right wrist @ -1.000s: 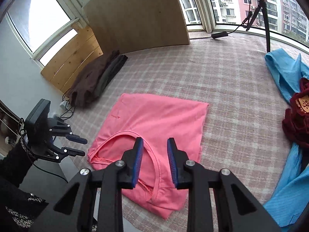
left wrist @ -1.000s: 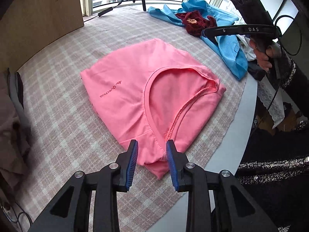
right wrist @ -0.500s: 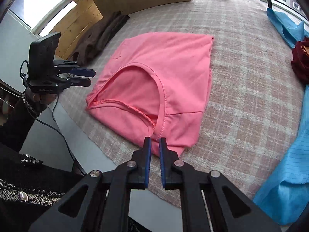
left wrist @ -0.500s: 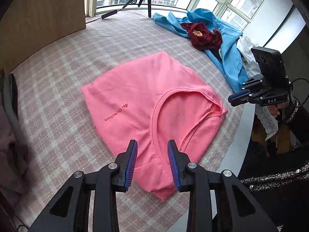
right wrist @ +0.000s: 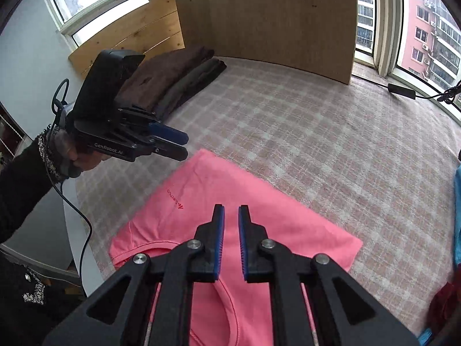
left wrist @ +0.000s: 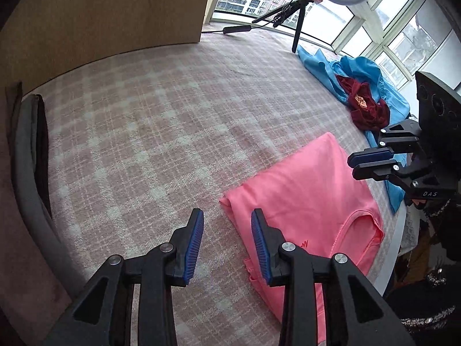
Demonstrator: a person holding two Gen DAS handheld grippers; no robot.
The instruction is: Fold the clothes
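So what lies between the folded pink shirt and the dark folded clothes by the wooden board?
Only bare checked cloth separates the pink shirt from the dark folded clothes; the right wrist view shows it.

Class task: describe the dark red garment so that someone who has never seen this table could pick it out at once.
Start at the checked tablecloth and go to its window side, past the pink shirt. There a blue garment lies crumpled, and the dark red garment sits bunched on top of it, the only maroon piece, with a small tan label.
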